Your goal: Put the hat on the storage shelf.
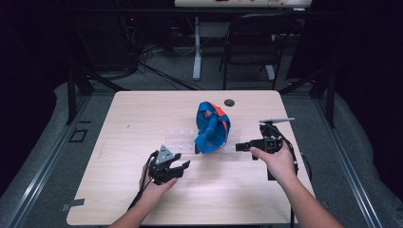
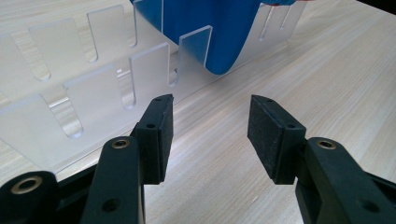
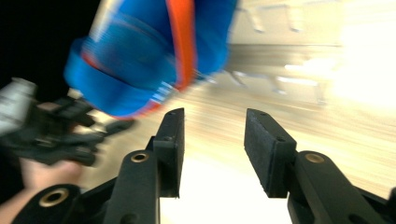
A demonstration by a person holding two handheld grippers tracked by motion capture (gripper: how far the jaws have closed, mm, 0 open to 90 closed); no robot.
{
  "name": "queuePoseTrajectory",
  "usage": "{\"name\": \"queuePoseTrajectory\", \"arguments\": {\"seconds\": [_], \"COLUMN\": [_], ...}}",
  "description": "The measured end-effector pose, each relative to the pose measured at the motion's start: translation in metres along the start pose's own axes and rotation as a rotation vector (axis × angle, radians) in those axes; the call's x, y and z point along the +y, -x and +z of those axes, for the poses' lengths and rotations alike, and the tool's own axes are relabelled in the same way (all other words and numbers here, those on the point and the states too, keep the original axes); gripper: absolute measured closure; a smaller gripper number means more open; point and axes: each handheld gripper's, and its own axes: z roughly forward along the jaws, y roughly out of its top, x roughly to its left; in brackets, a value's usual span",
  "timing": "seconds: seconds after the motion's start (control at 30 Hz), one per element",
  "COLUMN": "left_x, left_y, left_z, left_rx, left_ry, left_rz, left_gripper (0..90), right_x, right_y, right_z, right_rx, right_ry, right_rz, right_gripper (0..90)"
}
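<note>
Both the left gripper (image 1: 183,165) and right gripper (image 1: 241,147) hang released beside the blue sandal (image 1: 211,128) at frame centre, propped in the clear slotted rack (image 2: 140,74); it looks light and rubbery, best pinched by its sole edge.

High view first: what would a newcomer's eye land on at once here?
The blue and orange sandal standing upright in the clear slotted rack at mid-table catches the eye first. The left gripper and right gripper flank it on either side, both with jaws open and nothing between them.

The blue object (image 2: 210,28) is cut off by the top edge in the left gripper view. In the right gripper view it is blurred, and the clear slotted rack (image 3: 280,46) is blurred too.
</note>
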Motion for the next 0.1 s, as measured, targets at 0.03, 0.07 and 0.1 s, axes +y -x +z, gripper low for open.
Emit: {"name": "queuePoseTrajectory", "arguments": {"seconds": [0.03, 0.07, 0.1], "left_x": [-0.0002, -0.0005, -0.0008], "left_y": [0.0, 0.0001, -0.0003], "left_z": [0.0002, 0.0005, 0.0012], "left_rx": [0.001, 0.002, 0.004], "left_ry": [-0.001, -0.001, -0.003], "left_rz": [0.001, -0.004, -0.004], "left_gripper": [51.3, 51.3, 51.3], "right_x": [-0.0037, -0.0075, -0.0113], "right_y": [0.0019, 0.0039, 0.0058], "right_z": [0.0024, 0.0052, 0.0074], "right_rx": [-0.024, -0.04, -0.066], "right_ry": [0.008, 0.015, 0.013], "right_rz": [-0.023, -0.039, -0.057], "right_gripper": [57.2, 56.7, 56.4]}}
